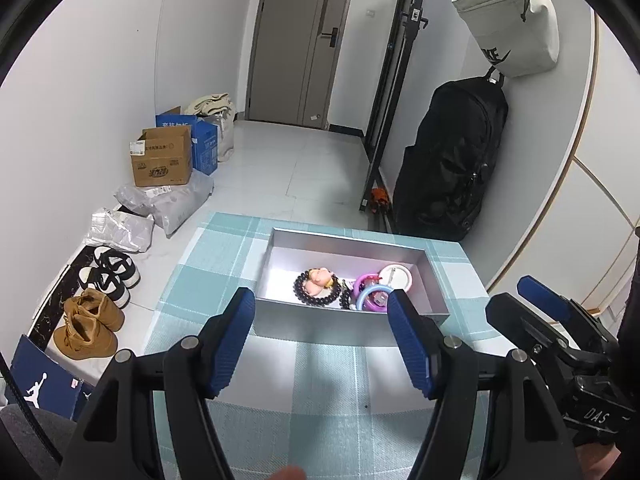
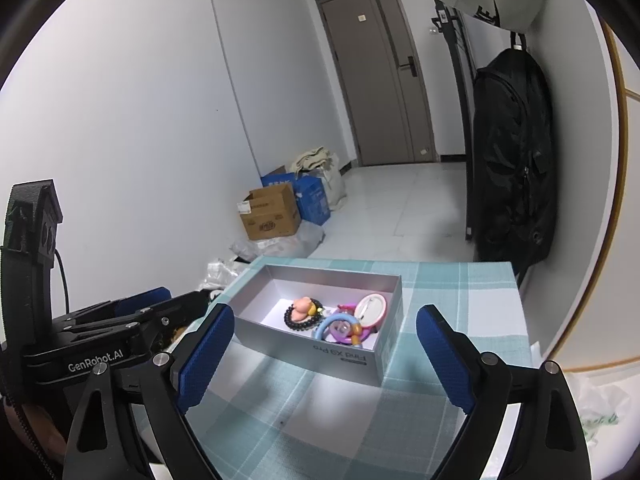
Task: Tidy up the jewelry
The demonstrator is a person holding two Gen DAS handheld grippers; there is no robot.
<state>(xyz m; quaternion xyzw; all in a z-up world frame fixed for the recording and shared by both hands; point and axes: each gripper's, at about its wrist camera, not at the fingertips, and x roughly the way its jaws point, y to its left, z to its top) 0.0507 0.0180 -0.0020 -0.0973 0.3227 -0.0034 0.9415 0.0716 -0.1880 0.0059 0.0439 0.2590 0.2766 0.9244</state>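
A silver open box (image 1: 434,280) (image 2: 352,356) stands on the teal checked tablecloth (image 1: 320,376) (image 2: 320,400). Inside lie a dark bead bracelet (image 1: 316,294) (image 2: 302,322) with a pink figure on it, purple and blue rings (image 1: 370,290) (image 2: 338,326) and a round white-and-pink badge (image 1: 396,276) (image 2: 372,310). My left gripper (image 1: 322,308) is open and empty just in front of the box. My right gripper (image 2: 326,326) is open and empty, its fingers standing either side of the box's near end. Each gripper shows at the edge of the other's view.
The table ends just behind the box. A black backpack (image 1: 452,160) and a pale bag (image 1: 512,20) hang on the right wall. Cardboard boxes (image 1: 162,156), parcels and shoes (image 1: 90,320) lie on the floor at left. A door (image 1: 300,40) is at the back.
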